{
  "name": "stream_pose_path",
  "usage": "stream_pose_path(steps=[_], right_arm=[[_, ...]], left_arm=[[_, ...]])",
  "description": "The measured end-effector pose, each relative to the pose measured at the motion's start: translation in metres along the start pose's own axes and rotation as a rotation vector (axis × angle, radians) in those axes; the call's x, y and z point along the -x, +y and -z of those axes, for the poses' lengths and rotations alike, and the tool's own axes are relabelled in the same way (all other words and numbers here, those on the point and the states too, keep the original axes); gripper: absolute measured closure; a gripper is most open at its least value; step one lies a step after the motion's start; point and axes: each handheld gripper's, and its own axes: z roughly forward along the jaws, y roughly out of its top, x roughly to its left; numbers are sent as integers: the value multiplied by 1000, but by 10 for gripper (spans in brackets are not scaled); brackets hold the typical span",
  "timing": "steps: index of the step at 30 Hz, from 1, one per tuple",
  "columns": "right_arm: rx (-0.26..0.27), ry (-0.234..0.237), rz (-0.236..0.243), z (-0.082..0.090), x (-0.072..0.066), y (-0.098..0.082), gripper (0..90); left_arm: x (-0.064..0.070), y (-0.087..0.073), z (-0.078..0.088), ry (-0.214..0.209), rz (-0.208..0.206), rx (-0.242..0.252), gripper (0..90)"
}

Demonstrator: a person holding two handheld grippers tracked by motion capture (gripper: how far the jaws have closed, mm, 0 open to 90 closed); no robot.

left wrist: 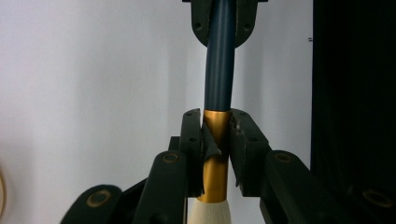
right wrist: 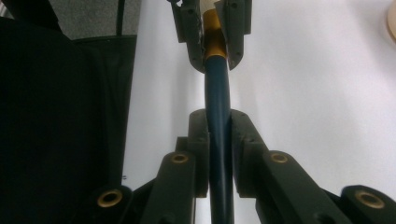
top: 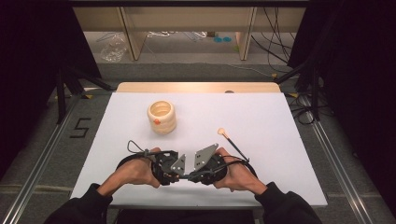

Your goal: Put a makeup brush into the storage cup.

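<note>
The brush lies level, its long axis left-right; the left tool pinches its gold collar, the right tool its dark handle.

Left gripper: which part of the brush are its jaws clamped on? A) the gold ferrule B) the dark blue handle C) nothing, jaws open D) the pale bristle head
A: in the left gripper view the left gripper pinches the gold ferrule of the brush, with the dark blue handle running on beyond it.

A cream ribbed holder stands on the white table; a second brush lies well to its right; clear plastic bag on the floor beyond
</note>
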Motion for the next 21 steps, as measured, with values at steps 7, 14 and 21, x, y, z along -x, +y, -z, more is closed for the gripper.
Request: stream_pose_path(steps=[7, 14, 21], right_arm=[[7, -1, 7, 1, 0, 0, 810], [-5, -5, 24, 0, -1, 1, 809], [-19, -17, 30, -3, -2, 2, 802]], left_arm=[[-2, -3, 3, -10, -1, 0, 762], [1, 1, 5, 7, -30, -27, 766], [4, 5, 4, 17, -27, -31, 767]])
